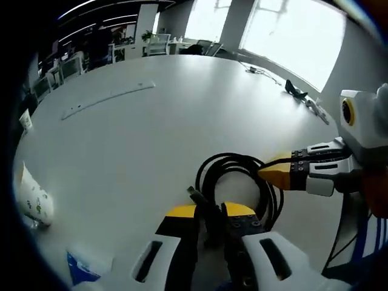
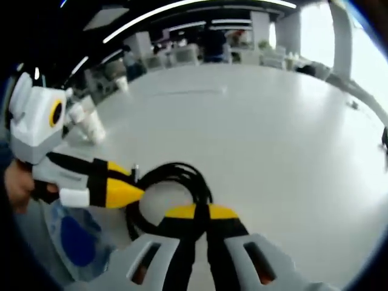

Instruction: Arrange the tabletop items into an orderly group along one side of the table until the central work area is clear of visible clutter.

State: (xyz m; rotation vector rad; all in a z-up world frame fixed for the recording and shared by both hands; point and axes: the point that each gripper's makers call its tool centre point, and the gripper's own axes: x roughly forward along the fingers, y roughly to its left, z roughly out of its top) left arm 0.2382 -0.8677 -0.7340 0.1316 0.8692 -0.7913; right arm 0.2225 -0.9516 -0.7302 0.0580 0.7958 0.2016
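Black coiled rubber cable (image 1: 239,182) lying lower centre on the white round table (image 1: 151,133) | left gripper (image 1: 209,212) clamping its near loop | right gripper (image 2: 201,212) pinching together on the coil | risk: opposing pulls unravelling it.

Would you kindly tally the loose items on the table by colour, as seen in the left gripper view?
Black: 2, the coiled cable held by both grippers and a small object near the far edge.
White: 2, the crumpled bag and the long strip.
Blue: 1, the packet.
Total: 5
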